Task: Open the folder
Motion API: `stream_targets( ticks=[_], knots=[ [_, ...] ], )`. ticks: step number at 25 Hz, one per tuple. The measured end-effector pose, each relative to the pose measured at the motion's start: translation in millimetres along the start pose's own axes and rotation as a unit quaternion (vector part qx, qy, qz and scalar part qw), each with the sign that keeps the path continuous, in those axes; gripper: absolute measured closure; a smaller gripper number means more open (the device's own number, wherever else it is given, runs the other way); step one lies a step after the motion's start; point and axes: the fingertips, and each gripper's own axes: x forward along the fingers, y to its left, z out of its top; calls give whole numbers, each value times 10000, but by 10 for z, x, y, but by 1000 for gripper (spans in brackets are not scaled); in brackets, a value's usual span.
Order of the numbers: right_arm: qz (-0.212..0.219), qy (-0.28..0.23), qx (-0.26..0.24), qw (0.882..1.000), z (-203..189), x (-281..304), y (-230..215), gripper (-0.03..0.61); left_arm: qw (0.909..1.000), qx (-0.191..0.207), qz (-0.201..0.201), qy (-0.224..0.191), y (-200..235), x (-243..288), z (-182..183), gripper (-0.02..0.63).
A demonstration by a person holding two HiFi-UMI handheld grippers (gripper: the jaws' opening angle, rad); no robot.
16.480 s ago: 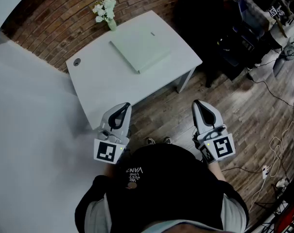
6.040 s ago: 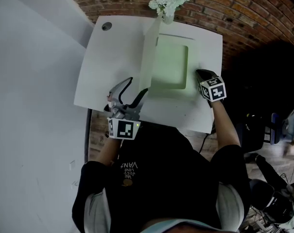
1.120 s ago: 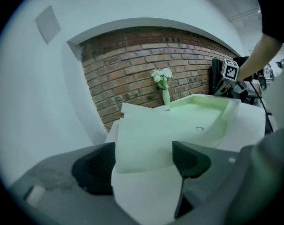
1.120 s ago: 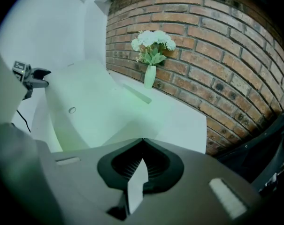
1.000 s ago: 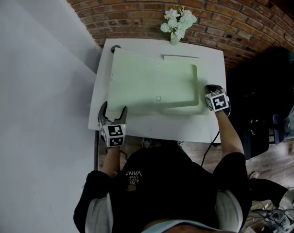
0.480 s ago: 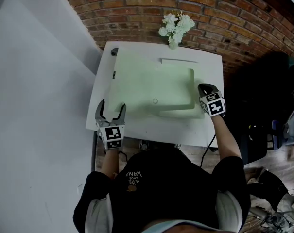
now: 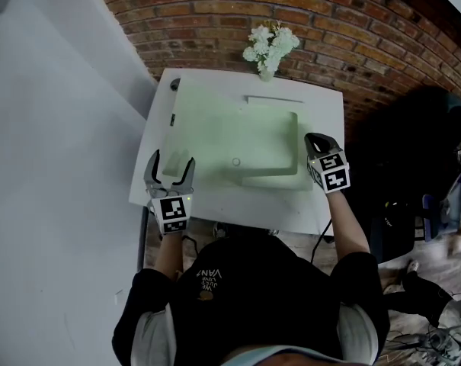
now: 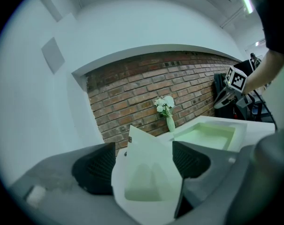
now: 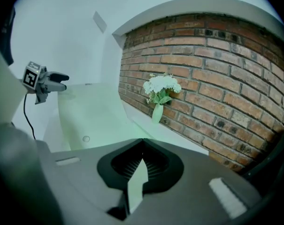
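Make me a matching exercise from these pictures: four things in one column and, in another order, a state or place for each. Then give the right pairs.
Things:
1. left gripper
2. right gripper
3. flowers
4. folder

States or places:
A. at the far edge of the table, by the brick wall
B. pale green, lying open on the table
C. jaws apart, a corner of the cover between them
D. jaws shut on the folder's right edge

Pairs: 1-C; 2-D; 3-A; 4-B

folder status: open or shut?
Open. Cover lies swung out left, recessed tray bared; left tool has its jaws apart around the cover's corner.
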Motion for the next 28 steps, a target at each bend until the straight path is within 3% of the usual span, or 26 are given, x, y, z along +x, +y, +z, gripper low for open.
stream_targets(
  ticks=[10, 19, 28],
  knots=[
    [195, -705, 397, 9965, 267, -305, 224, 583, 9986, -101, -283, -430, -192, 91, 381, 236],
    [337, -1411, 720, 9868, 535, -622, 502, 583, 9972, 117, -288, -676, -244, 59, 668, 236],
    [485, -1702, 762, 9813, 642, -789, 633, 583, 9954, 107, -439, -849, -419, -2, 862, 238]
  ],
)
